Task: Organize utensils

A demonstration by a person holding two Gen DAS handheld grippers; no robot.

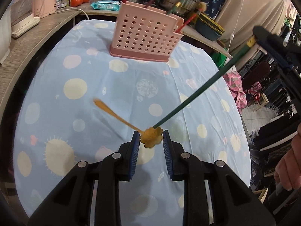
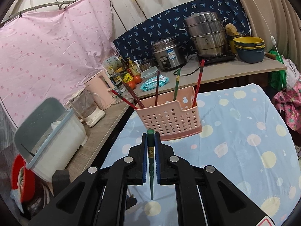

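My left gripper (image 1: 151, 139) is shut on a golden spoon (image 1: 120, 115), its blue pads pressing the flower-shaped end. The spoon's bowl points up and left, blurred, above the spotted blue tablecloth (image 1: 75, 113). A green chopstick (image 1: 197, 92) slants from the flower end up to my right gripper (image 1: 256, 37) at the upper right. Whether its tip touches the spoon I cannot tell. In the right wrist view my right gripper (image 2: 151, 143) is shut on that green chopstick (image 2: 151, 156). A pink perforated holder (image 1: 144, 37) (image 2: 169, 118) stands upright at the table's far side with several chopsticks in it.
A wooden counter (image 2: 105, 126) runs behind and left, carrying a pink kettle (image 2: 101, 92), tomatoes (image 1: 76, 1), a rice cooker (image 2: 168, 53), a steel steamer pot (image 2: 207, 35) and stacked bowls (image 2: 249, 50). A person's hand (image 1: 287, 171) shows at the right edge. The table drops off on the right.
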